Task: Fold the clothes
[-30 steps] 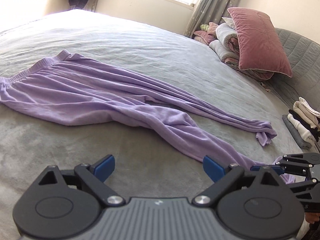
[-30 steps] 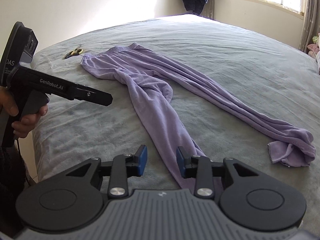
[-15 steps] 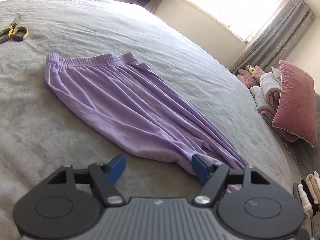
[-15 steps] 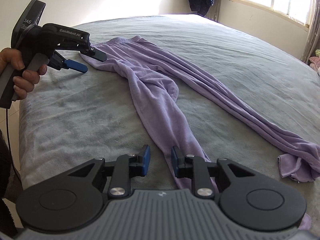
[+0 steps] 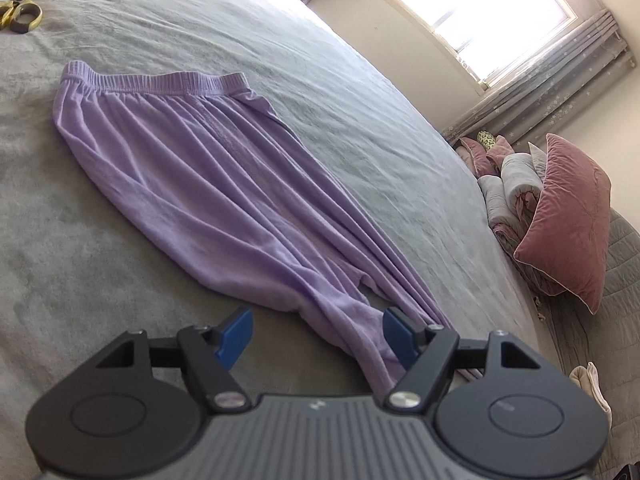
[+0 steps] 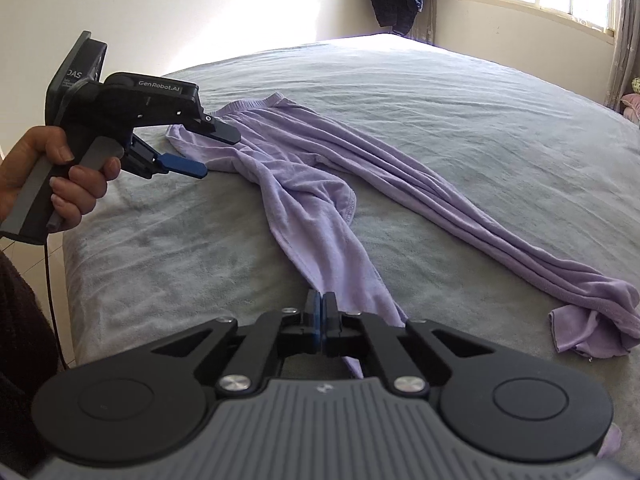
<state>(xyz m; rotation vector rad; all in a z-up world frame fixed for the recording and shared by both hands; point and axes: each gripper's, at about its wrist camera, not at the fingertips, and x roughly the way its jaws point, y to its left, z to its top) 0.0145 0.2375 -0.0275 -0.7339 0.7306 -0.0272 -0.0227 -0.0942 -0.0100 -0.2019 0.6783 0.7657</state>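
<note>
Purple trousers point(image 5: 208, 184) lie flat on the grey bed point(image 5: 80, 280), elastic waistband point(image 5: 160, 80) at the far left. Both legs stretch to the right, and the far leg ends in a crumpled cuff point(image 6: 596, 328). My left gripper point(image 5: 316, 328) is open, low over the near leg just below the crotch. In the right wrist view the left gripper point(image 6: 218, 152) hovers by the hip of the trousers point(image 6: 304, 208), held by a person's hand point(image 6: 60, 184). My right gripper point(image 6: 320, 312) is shut, its pads pinching the left edge of the near leg.
Yellow-handled scissors point(image 5: 20, 16) lie on the bed beyond the waistband. A pink pillow point(image 5: 568, 220) and rolled bedding point(image 5: 512, 184) are stacked at the headboard end. Folded clothes point(image 5: 592, 384) sit at the right edge. The bed's near edge point(image 6: 76, 240) drops off on the left.
My right gripper's fingers have closed from a narrow gap to shut on the near leg. The left gripper swung from the leg ends toward the waist and came down closer to the fabric.
</note>
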